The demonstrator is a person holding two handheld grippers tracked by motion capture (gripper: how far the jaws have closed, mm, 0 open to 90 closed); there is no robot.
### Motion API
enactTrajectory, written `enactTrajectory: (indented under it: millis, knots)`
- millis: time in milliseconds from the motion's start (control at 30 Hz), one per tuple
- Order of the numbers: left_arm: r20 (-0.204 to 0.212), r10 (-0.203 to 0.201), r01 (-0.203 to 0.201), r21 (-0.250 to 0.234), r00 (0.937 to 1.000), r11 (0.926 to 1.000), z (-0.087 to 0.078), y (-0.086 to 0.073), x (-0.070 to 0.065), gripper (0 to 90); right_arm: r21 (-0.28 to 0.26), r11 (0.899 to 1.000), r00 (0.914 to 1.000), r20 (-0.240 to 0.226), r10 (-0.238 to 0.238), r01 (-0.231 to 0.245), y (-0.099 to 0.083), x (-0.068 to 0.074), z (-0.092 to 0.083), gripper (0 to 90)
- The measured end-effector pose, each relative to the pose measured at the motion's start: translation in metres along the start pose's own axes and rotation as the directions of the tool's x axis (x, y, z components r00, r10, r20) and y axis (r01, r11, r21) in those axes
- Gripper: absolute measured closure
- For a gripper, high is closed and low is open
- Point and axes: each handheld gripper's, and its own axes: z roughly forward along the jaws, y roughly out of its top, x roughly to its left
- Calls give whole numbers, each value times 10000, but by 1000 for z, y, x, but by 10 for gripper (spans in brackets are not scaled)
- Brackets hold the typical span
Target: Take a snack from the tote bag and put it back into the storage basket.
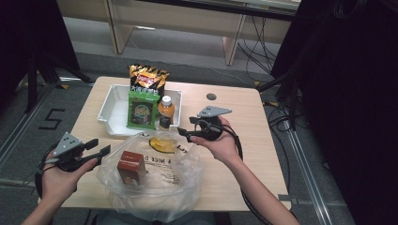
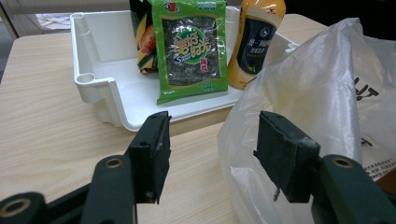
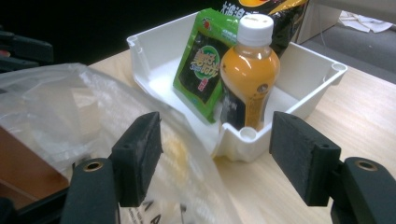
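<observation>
A white tray (image 1: 109, 110) at the back of the table holds a dark chips bag (image 1: 148, 77), a green seaweed packet (image 1: 142, 110) and an orange drink bottle (image 1: 165, 111). In front of it lies a clear plastic bag (image 1: 155, 187) with a brown box (image 1: 131, 166) and something yellow (image 1: 162, 143) inside. My left gripper (image 1: 102, 145) is open at the bag's left side; the bag's edge (image 2: 243, 116) reaches into the gap by one pad without being pinched. My right gripper (image 1: 182, 134) hovers open over the bag's far right rim, facing the bottle (image 3: 247, 79) and packet (image 3: 201, 70), nothing between its pads.
The wooden table (image 1: 244, 140) has bare room to the right of the tray and bag. A small dark disc (image 1: 211, 96) lies at the back right. Cables trail from both grippers over the table's front edges.
</observation>
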Motion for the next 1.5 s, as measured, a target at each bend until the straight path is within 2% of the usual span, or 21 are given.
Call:
enactTrajectory:
  millis: [167,200,267,367,467,500,733,767,800,867,1033,1067,1100,1133,1167,1200,1333,1367,1400,1433,1500]
  knots:
    - [41,47,-47,-67,10000,10000,0,0,-1,441,37,10000,10000,-28,90,-89,-12,3,-10,352]
    - [41,47,-47,-67,10000,10000,0,0,-1,441,-105,9998,9999,79,140,-139,-15,4,-11,352]
    - [10,29,-29,-48,10000,10000,0,0,-1,441,-13,9998,9998,-49,206,-206,-18,4,-15,355]
    - [55,14,-14,-76,10000,10000,0,1,-1,441,-51,9997,9997,141,219,-219,-23,4,-20,358]
    - [32,52,-51,-128,10000,9999,-1,1,-2,440,-114,9993,9994,91,347,-346,-28,5,-23,365]
    - [2,38,-38,-133,10000,9999,-2,2,-2,440,49,9989,9989,88,469,-469,-29,7,-25,366]
    - [-16,17,-17,-184,10000,9998,-3,3,-2,440,-45,9984,9982,192,572,-572,-41,9,-37,401]
    - [-16,17,-17,-184,10000,9998,-3,3,-2,439,-64,9996,9993,240,276,-274,-42,6,-39,404]
    - [-2,11,-11,-205,10000,9998,-3,2,-3,439,-64,9996,9993,240,276,-274,-42,6,-39,404]
    - [-32,-54,53,-209,10000,9998,-5,3,-4,439,-83,9975,9971,304,703,-701,-49,7,-43,409]
    - [-142,-66,62,-295,9999,9995,-8,5,-2,437,-23,9975,9971,273,707,-706,-56,5,-48,412]
    - [-142,-66,61,-319,9999,9995,-8,6,-2,437,73,9974,9964,449,716,-720,-57,5,-49,411]
    - [-144,-111,106,-332,9998,9994,-9,6,-2,437,157,9947,9939,435,1010,-1017,-60,6,-51,411]
    - [-120,-105,101,-365,9999,9993,-10,7,-1,437,157,9947,9939,435,1010,-1017,-60,6,-51,411]
    - [-106,-103,99,-370,9999,9993,-12,8,-1,437,43,9967,9961,365,803,-805,-61,3,-51,411]
    - [-128,-81,76,-374,9999,9993,-14,9,-1,436,93,9958,9948,470,909,-914,-61,5,-52,411]
    - [-107,-28,20,-714,9999,9974,-21,21,-3,432,18,9964,9944,626,849,-852,-66,3,-54,409]
    - [-11,-57,56,-864,10000,9962,-26,26,-4,430,91,9942,9925,602,1068,-1076,-68,3,-55,409]
    - [-11,-57,56,-864,10000,9962,-26,26,-4,430,-63,9953,9936,590,964,-962,-68,1,-54,408]
    - [20,-92,94,-997,10000,9950,-28,29,-5,429,13,9968,9952,561,801,-803,-68,-1,-54,407]
    - [121,-242,254,-1201,9996,9924,-33,32,-6,425,79,9964,9945,627,834,-841,-68,-1,-55,406]
